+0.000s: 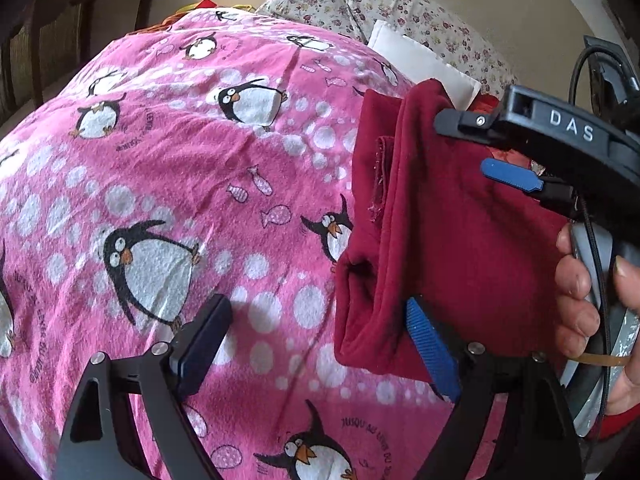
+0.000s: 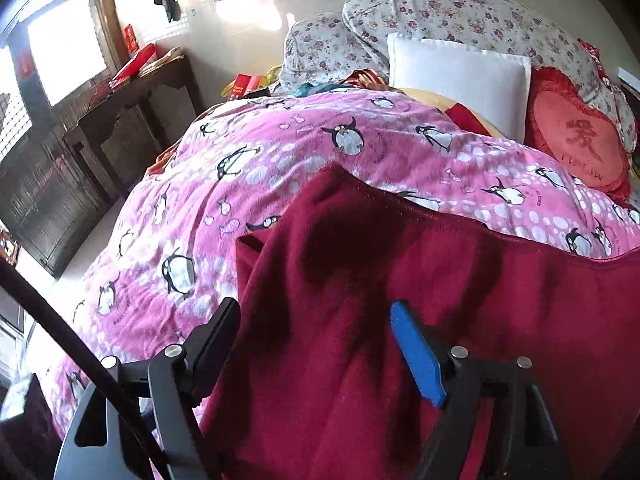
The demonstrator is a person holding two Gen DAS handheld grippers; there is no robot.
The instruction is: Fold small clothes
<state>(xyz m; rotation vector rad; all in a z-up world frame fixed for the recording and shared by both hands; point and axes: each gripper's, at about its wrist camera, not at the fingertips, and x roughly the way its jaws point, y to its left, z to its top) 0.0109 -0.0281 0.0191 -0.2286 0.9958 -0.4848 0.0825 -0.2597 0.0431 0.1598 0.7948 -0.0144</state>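
Bedroom setup: you had a pink penguin blanket [image 1: 180, 168] spread over the bed as your work surface, with a dark wooden table [image 2: 132, 120] off to the left and floral pillows [image 2: 460, 12] plus a white cushion [image 2: 456, 80] at the far end.

Going left to right in the left wrist view, your left gripper [image 1: 320, 348] was wide open. Its left finger hovered over bare blanket, and the blue pad of the other one touched the near edge of the maroon garment [image 1: 440, 232]. It held nothing, so I'd guess you were lining up to catch that lower edge.

Further right, your right gripper [image 1: 472, 140] was reaching in from the side at the garment's top corner. The fabric bunched up right at its tip, so it looked pinched there, but that view alone doesn't prove it. Your bare hand [image 1: 588, 292] was wrapped around its handle.

The right wrist view didn't settle it either. The jaws stood apart with maroon cloth draped between and over them, so I can't tell if it was gripping or just under the fabric.

The garment seemed already doubled over, hanging lifted off the blanket on the right side. Its long axis ran roughly top to bottom in the left view, with the folded edge facing left.
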